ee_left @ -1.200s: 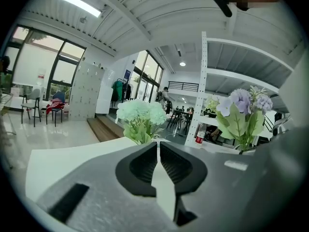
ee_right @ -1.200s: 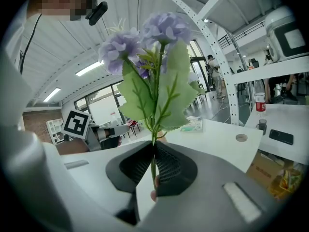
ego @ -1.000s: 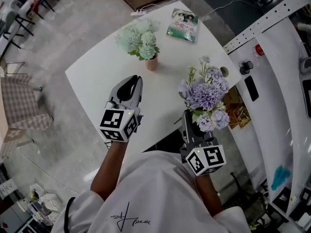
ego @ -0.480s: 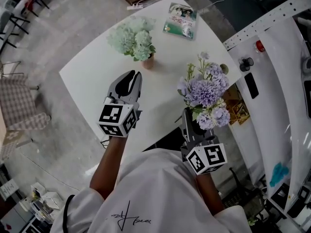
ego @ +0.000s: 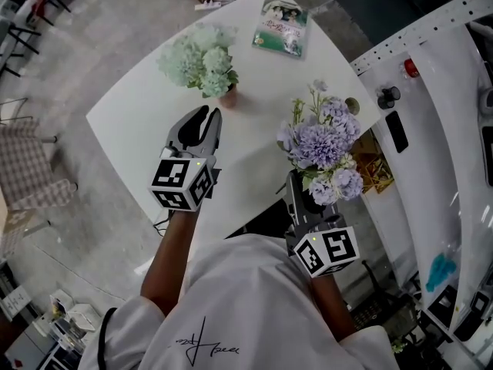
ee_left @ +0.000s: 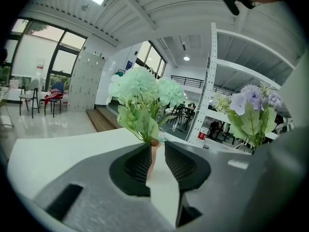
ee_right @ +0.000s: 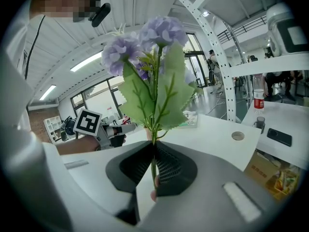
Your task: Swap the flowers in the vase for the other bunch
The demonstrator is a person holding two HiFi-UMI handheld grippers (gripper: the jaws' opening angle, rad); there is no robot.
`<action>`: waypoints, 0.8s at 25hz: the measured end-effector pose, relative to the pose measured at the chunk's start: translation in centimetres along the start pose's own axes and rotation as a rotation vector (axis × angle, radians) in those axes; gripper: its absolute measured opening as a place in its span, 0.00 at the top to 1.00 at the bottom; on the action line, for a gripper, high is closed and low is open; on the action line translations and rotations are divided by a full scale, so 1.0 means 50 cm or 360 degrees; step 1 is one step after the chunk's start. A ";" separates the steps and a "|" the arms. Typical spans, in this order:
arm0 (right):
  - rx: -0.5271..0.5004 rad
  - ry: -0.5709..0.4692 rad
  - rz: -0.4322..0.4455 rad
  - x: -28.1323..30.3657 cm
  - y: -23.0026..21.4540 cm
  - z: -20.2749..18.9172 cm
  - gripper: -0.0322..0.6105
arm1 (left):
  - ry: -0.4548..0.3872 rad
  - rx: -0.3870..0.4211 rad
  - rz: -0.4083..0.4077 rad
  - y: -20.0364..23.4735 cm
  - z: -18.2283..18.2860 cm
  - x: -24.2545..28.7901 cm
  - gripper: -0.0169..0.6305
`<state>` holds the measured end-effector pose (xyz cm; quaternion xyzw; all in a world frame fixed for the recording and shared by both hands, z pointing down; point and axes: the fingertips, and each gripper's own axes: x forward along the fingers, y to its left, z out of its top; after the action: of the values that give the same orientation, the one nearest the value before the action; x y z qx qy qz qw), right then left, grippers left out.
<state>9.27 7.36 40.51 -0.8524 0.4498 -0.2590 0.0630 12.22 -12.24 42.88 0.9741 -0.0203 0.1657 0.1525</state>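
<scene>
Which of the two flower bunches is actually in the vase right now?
The pale green bunch, standing in the small vase on the table. The purple bunch is clamped by its stems in the right gripper.

The white surface (ego: 131, 122) is looked down on steeply from the head, from well above, with both tongs taken in. A low, close view is given along the left tongs (ee_left: 155, 146) — jaws opening, nothing between them — level across the surface toward the green bunch (ee_left: 140, 93). From the right tongs (ee_right: 153, 146) the same surface is faced, the purple bunch (ee_right: 145, 42) filling the near field. That bunch and the surface are shared by all three views.
</scene>
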 end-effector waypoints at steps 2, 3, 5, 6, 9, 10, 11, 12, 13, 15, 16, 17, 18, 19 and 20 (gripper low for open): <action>0.0003 0.0005 0.0007 0.000 -0.001 0.001 0.91 | 0.0005 -0.0009 -0.0001 0.001 -0.001 0.008 0.84; 0.0004 0.0006 0.0014 0.000 -0.001 0.001 0.91 | 0.0006 -0.0013 0.0001 0.002 -0.001 0.012 0.84; 0.0006 0.0009 0.0027 -0.001 -0.002 0.000 0.91 | 0.0009 -0.0019 0.0006 0.005 -0.001 0.019 0.83; 0.0007 0.0012 0.0032 -0.001 -0.003 -0.001 0.91 | 0.0012 -0.0021 0.0008 0.006 -0.001 0.024 0.82; 0.0010 0.0022 0.0039 0.005 -0.010 0.000 0.91 | 0.0027 -0.0019 0.0010 0.010 0.000 0.041 0.79; 0.0008 0.0025 0.0044 0.007 -0.012 -0.001 0.91 | 0.0033 -0.0020 0.0011 0.012 0.000 0.046 0.78; 0.0007 0.0028 0.0048 0.009 -0.013 -0.001 0.91 | 0.0039 -0.0023 0.0010 0.013 -0.002 0.051 0.76; 0.0010 0.0031 0.0050 0.011 -0.014 -0.002 0.91 | 0.0044 -0.0028 0.0009 0.015 -0.003 0.055 0.76; 0.0014 0.0035 0.0052 0.013 -0.015 -0.003 0.91 | 0.0048 -0.0034 0.0007 0.016 -0.005 0.057 0.75; 0.0019 0.0042 0.0059 0.017 -0.018 -0.007 0.91 | 0.0051 -0.0045 0.0008 0.019 -0.007 0.063 0.75; 0.0021 0.0046 0.0062 0.019 -0.020 -0.008 0.91 | 0.0051 -0.0048 0.0011 0.021 -0.007 0.066 0.75; 0.0023 0.0049 0.0064 0.021 -0.021 -0.009 0.91 | 0.0050 -0.0050 0.0013 0.023 -0.006 0.069 0.75; 0.0026 0.0053 0.0067 0.024 -0.022 -0.011 0.91 | 0.0049 -0.0051 0.0016 0.025 -0.005 0.072 0.74; 0.0029 0.0057 0.0070 0.026 -0.023 -0.012 0.91 | 0.0047 -0.0055 0.0017 0.027 -0.004 0.074 0.74; 0.0032 0.0062 0.0072 0.029 -0.023 -0.013 0.91 | 0.0043 -0.0061 0.0017 0.028 -0.002 0.076 0.73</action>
<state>10.45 6.96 42.01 -0.8361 0.4675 -0.2786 0.0686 15.67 -13.50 44.64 0.9686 -0.0267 0.1791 0.1705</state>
